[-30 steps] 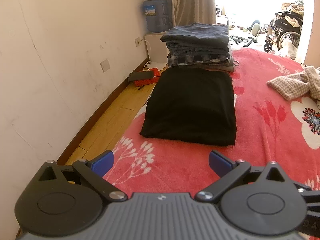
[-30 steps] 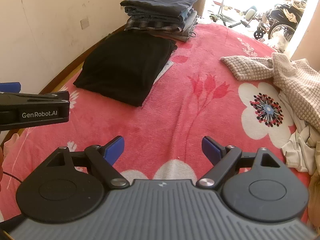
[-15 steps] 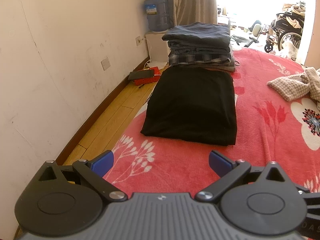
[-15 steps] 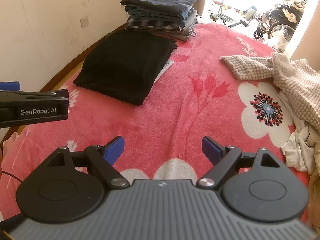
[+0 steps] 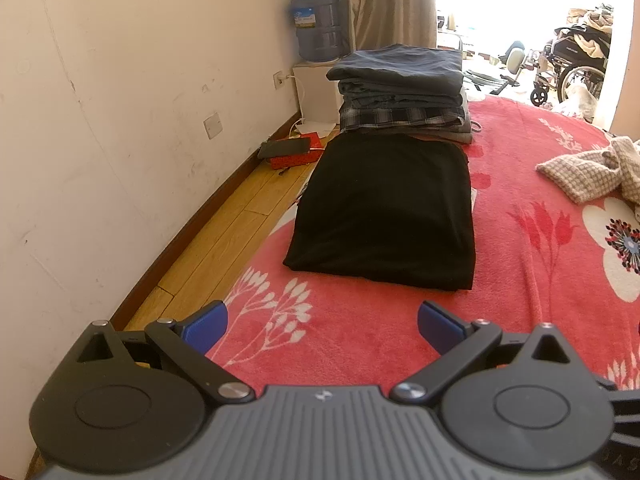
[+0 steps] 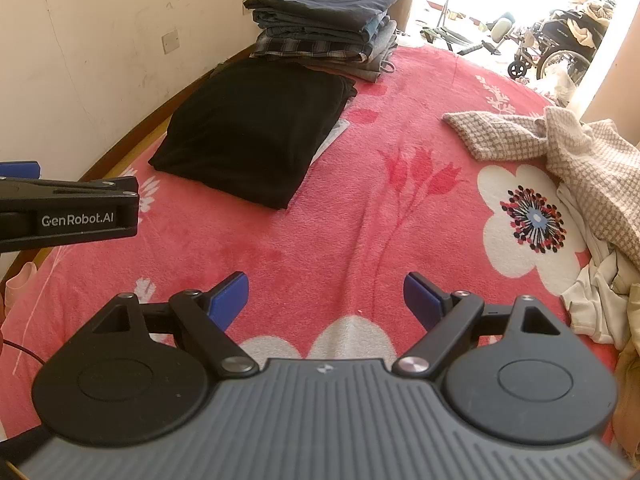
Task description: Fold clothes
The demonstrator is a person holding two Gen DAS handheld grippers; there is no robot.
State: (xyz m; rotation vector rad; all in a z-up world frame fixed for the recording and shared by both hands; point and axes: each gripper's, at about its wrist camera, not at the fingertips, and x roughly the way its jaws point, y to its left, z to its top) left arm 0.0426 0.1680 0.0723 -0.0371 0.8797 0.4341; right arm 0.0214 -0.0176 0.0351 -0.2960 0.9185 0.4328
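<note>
On the bed (image 6: pixel 340 240), the left hand-held gripper (image 5: pixel 322 322) hangs with jaws spread, empty. Ahead lies a folded black garment (image 5: pixel 384 208) before the stack (image 5: pixel 400 88). The right hand-held gripper (image 6: pixel 326 296) is likewise agape and empty. Far right, the checked cloth (image 6: pixel 560 148) lies crumpled: soft, light, limp, likely best pinched at a corner edge.

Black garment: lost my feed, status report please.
Left gripper and right gripper open, empty. Black garment folded flat on bed. Checked cloth unfolded. Nothing in the way.
</note>
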